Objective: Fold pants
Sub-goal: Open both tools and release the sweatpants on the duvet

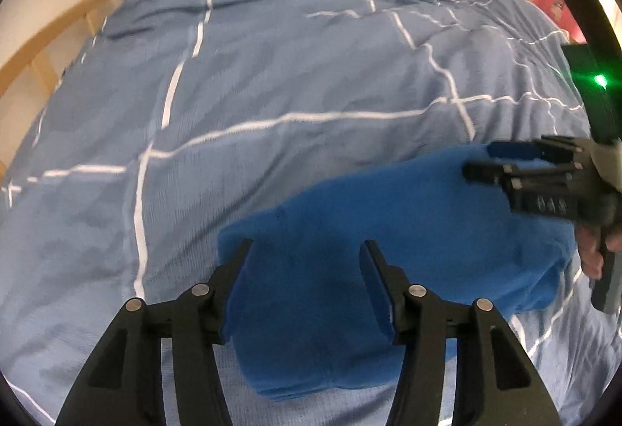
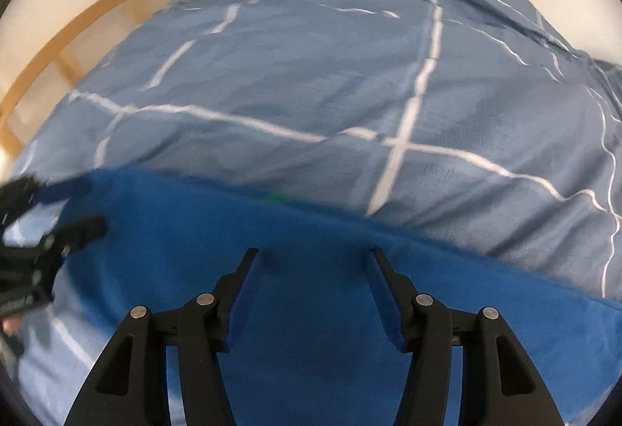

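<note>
Lying folded on a grey-blue checked duvet [image 1: 295,83], the bright blue pants [image 1: 388,251] fill the lower right of the left wrist view. The left gripper [image 1: 307,251] hangs over their left end, jaws parted with nothing pinched. The right gripper [image 1: 482,161] hangs over the far right corner, a hand [image 1: 591,251] behind it. A wooden bed frame [image 1: 42,48] borders the left; much bare duvet lies beyond.

From the right wrist view, the right gripper [image 2: 311,258] stands released over the pants [image 2: 311,367], whose far edge runs across the duvet [image 2: 330,76]. The left gripper [image 2: 58,216] is blurred at the left edge.
</note>
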A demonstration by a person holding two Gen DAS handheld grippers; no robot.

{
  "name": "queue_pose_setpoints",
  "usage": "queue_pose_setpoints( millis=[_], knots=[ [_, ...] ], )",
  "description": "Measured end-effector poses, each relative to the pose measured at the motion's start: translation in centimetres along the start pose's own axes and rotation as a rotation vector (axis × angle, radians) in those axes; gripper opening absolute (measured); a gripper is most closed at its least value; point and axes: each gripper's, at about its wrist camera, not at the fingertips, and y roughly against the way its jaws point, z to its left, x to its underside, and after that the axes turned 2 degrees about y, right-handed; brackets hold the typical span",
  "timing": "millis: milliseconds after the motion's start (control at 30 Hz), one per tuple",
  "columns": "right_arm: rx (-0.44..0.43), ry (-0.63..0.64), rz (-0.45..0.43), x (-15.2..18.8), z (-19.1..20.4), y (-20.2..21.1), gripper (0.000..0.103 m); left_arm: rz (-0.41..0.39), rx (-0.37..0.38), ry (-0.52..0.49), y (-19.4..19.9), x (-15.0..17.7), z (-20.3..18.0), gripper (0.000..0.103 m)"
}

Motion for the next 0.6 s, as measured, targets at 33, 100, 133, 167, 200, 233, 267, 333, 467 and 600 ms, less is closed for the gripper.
queue_pose_setpoints(
  millis=[33,100,133,167,200,233,267,333,467,600],
  knots=[
    [0.014,-0.012,-0.002,-0.3,-0.3,-0.5,0.056,0.005,-0.002,0.002,-0.1,0.1,0.2,0.053],
    [0.029,-0.024,0.000,-0.9,-0.8,-1.5,0.056,0.016,-0.010,0.002,-0.4,0.2,0.4,0.053],
    [0.036,-0.018,0.002,-1.0,-0.8,-1.8,0.056,0.020,-0.022,0.005,-0.4,0.2,0.4,0.053],
    [0.047,-0.012,-0.001,-1.1,-0.8,-2.1,0.056,0.019,-0.036,0.013,-0.3,0.2,0.6,0.053],
    [0.052,-0.012,-0.003,-1.2,-0.9,-2.1,0.056,0.013,-0.045,0.022,0.0,0.2,0.7,0.053],
    [0.055,-0.014,-0.007,-1.3,-0.9,-1.9,0.056,-0.009,-0.071,0.041,0.5,0.1,1.0,0.053],
    [0.061,-0.016,-0.016,-1.2,-0.9,-1.6,0.056,-0.036,-0.092,0.056,1.2,0.2,1.2,0.054],
    [0.099,-0.025,-0.070,-0.9,-0.7,0.0,0.058,-0.096,-0.102,0.073,3.6,0.6,1.3,0.060],
    [0.121,0.051,-0.236,2.3,0.9,5.8,0.058,-0.164,-0.148,0.052,7.5,3.3,-0.1,0.066],
    [0.148,0.199,-0.335,8.1,3.9,10.9,0.058,-0.225,-0.162,-0.011,10.6,7.1,-3.2,0.068]
  ],
)
